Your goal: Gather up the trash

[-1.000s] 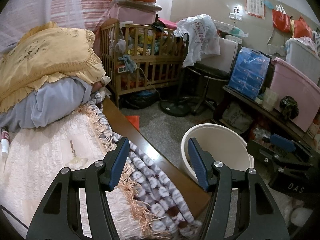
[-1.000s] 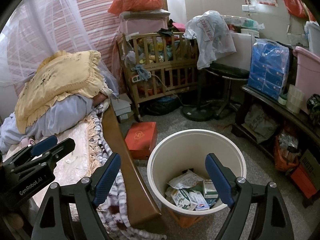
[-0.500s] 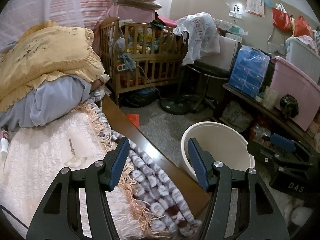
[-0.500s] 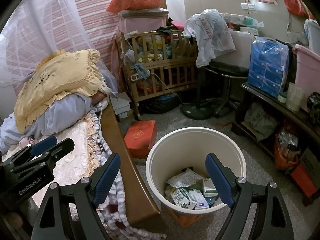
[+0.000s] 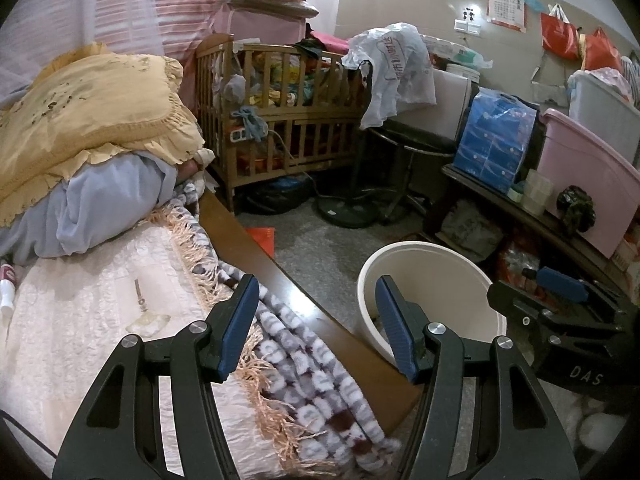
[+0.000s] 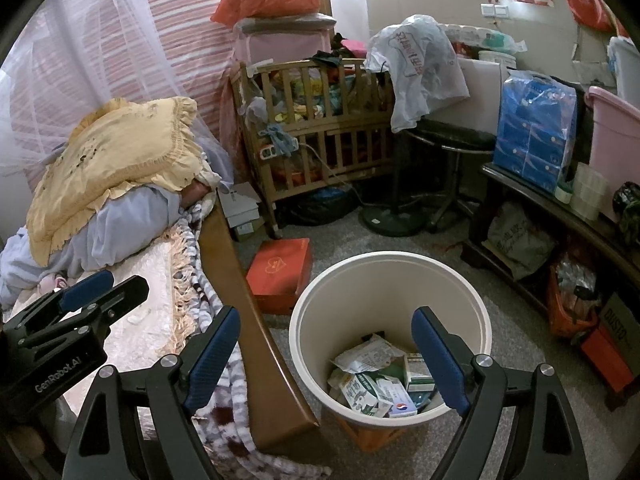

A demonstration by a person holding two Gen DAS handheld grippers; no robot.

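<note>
A white round bin (image 6: 384,280) stands on the floor beside the bed and holds crumpled paper and small cartons (image 6: 376,384). My right gripper (image 6: 326,312) hovers open above the bin's near rim, with nothing between its blue pads. My left gripper (image 5: 315,280) is open and empty over the bed's fringed blanket, and the bin (image 5: 432,264) is just to its right. On the cream bedcover lies a small clear wrapper with a stick (image 5: 146,322). A pink and white tube (image 5: 6,292) lies at the far left edge. Each gripper shows in the other's view.
The bed's wooden side rail (image 5: 248,232) runs between the bedding and the bin. A red box (image 6: 280,272) lies on the floor behind the bin. A wooden crib (image 5: 280,120), a stool (image 6: 452,140) and a low shelf (image 6: 560,208) with a pink tub crowd the far side.
</note>
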